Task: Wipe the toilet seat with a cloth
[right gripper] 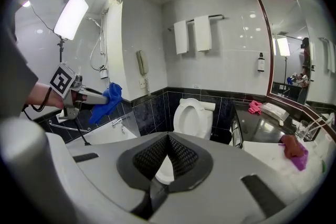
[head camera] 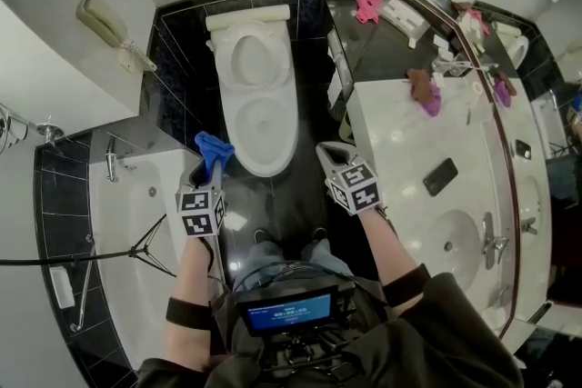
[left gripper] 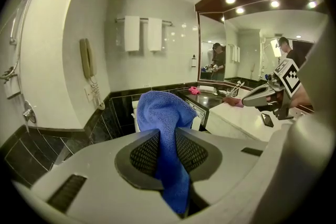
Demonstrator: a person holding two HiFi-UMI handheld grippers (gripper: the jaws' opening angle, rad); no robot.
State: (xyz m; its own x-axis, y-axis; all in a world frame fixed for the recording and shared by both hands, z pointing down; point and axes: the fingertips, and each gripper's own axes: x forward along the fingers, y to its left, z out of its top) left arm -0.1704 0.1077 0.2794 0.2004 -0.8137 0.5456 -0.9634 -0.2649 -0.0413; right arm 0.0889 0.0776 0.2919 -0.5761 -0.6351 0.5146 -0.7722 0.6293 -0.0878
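The left tool (head camera: 207,177) pinches a blue cloth (head camera: 215,148) — the right tool (head camera: 329,155) is pressed together, near the open toilet (head camera: 259,109).

we've got our left forearm (head camera: 189,273) and right forearm (head camera: 387,245) reaching out ahead, side by side, both grippers tipped downward. left gripper (head camera: 215,166): jaws pinched on a blue cloth (left gripper: 164,113) bunched past the tips. right gripper (head camera: 329,152): jaws pressed together.
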